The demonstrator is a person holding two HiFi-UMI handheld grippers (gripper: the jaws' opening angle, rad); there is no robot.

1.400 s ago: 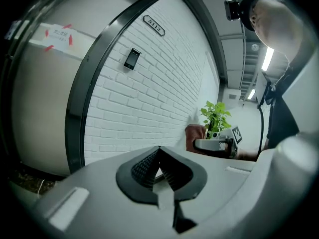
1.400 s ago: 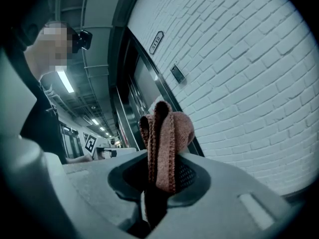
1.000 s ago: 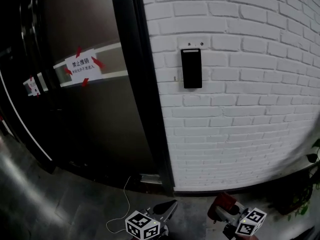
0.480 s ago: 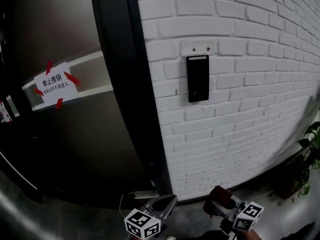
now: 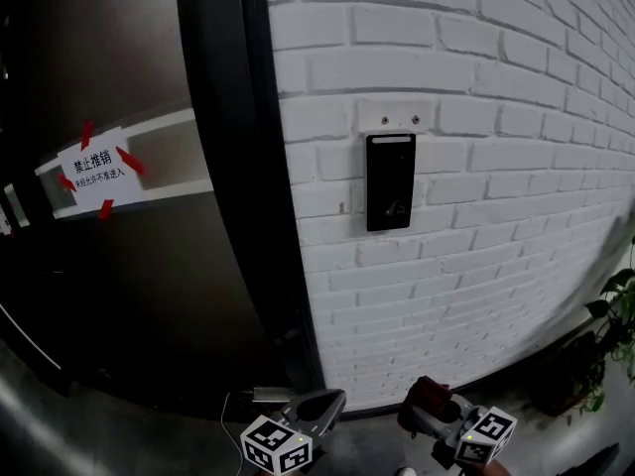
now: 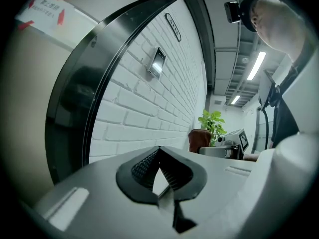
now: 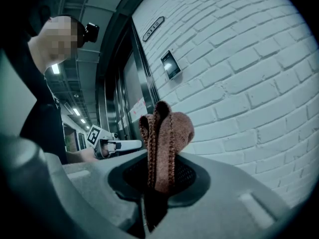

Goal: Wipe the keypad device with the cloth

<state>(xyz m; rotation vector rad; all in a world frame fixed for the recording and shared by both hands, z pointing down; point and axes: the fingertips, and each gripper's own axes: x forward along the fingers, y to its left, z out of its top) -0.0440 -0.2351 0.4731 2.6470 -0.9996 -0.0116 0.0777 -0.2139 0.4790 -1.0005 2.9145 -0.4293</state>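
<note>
The brown cloth (image 7: 164, 143) is clamped upright between the jaws of the right gripper (image 7: 159, 176), folded into a bunch that sticks out well past the jaw tips. The keypad device (image 5: 390, 181), a dark upright panel, is mounted on the white brick wall (image 5: 496, 97) just right of the black door frame (image 5: 238, 167). It sits high above and far from the cloth, with nothing touching it. In the right gripper view it shows up and slightly right of the cloth, so the gripper is tilted up toward the wall. The left gripper (image 5: 319, 406) is held low at the near edge of the head view, just left of the right one and level with it, also angled up toward the wall. Its jaws are closed tip to tip with nothing between them. On the dark door (image 5: 119, 286), far to the left, is a paper notice (image 5: 96, 170) fixed with red tape. A potted plant (image 5: 615, 315) stands at the foot of the wall on the right.
</note>
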